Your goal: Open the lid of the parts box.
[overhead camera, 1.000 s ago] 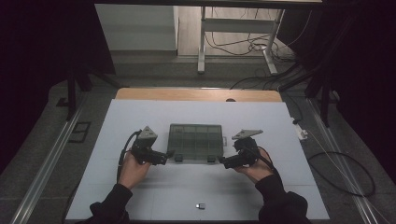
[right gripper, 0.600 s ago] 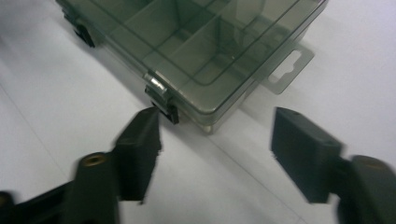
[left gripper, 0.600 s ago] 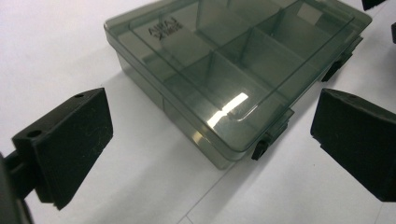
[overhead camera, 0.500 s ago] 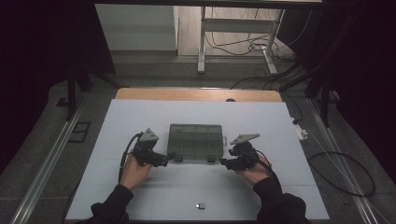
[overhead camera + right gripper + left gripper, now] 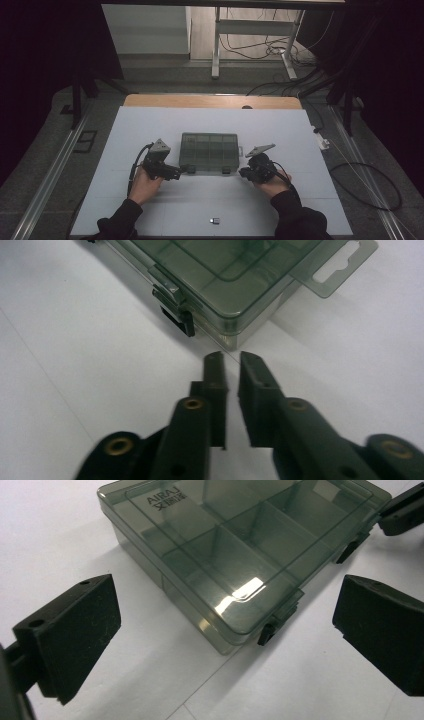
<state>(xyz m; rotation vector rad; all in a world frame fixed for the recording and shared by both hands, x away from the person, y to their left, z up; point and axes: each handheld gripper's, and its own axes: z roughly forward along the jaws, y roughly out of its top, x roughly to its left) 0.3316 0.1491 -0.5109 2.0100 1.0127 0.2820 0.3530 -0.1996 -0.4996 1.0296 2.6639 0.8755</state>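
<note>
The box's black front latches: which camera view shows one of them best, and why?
The right gripper view: a latch sits close and sharp before the box. The left gripper view shows another latch, smaller. The high view gives tiny dark marks.

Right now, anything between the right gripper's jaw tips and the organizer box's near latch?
Nothing. In the right gripper view, only bare white table separates the right gripper, jaws nearly together and holding nothing, from the black latch on the closed organizer box.

Smoky clear compartment box (image 5: 209, 152) lies flat, lid latched shut
</note>
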